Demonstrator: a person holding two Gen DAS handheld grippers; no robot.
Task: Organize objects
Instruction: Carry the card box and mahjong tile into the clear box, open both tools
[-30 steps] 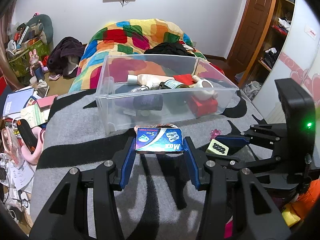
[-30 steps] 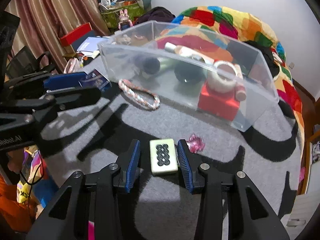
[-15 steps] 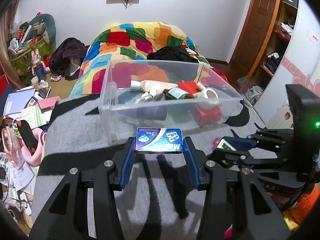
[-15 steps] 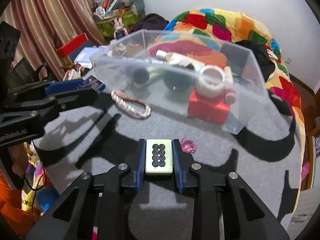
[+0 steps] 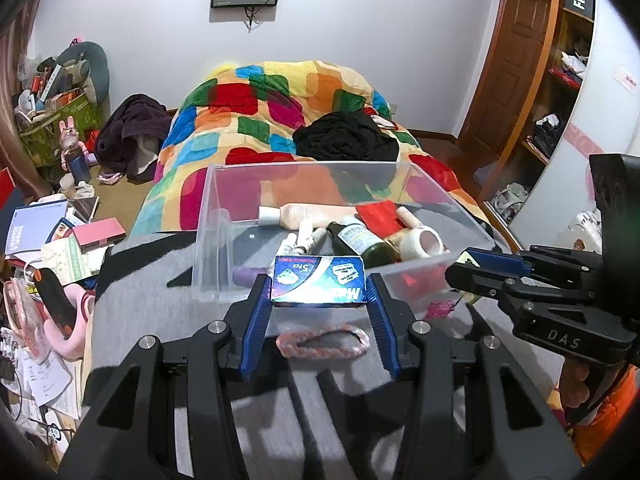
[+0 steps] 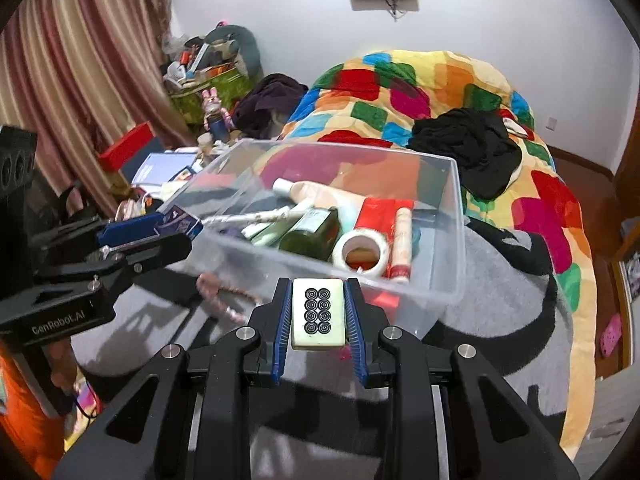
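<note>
Both hands are carrying something toward the clear plastic bin (image 5: pixel 224 216), which is sitting on the grey-and-black blanket (image 5: pixel 152 280) at the foot of the bed. The left gripper (image 5: pixel 318 312) is clamping a blue card box (image 5: pixel 318 285) between its blue pads, holding it just in front of the bin's near wall and clear of the blanket. The right gripper (image 6: pixel 318 314) is squeezing a cream mahjong tile (image 6: pixel 318 313) marked with eight circles; its jaws have just been closing on the tile, which is now pinched snugly and hanging just short of the bin's near rim. Inside the bin a good deal is already lying: a cream tube (image 6: pixel 308 191), a dark green bottle (image 6: pixel 310 234), a roll of tape (image 6: pixel 362 250), a red packet (image 6: pixel 378 214) and a few slimmer items I cannot make out. So the sorting is looking well along but not finished. Neither carried piece is over the bin's opening yet, so both are waiting to be dropped in. A braided pink bracelet (image 5: pixel 322 342) is lying on the blanket in front of the bin, and a small pink trinket (image 5: pixel 440 307) is sitting near the bin's front corner; those two are probably left to gather afterwards.
</note>
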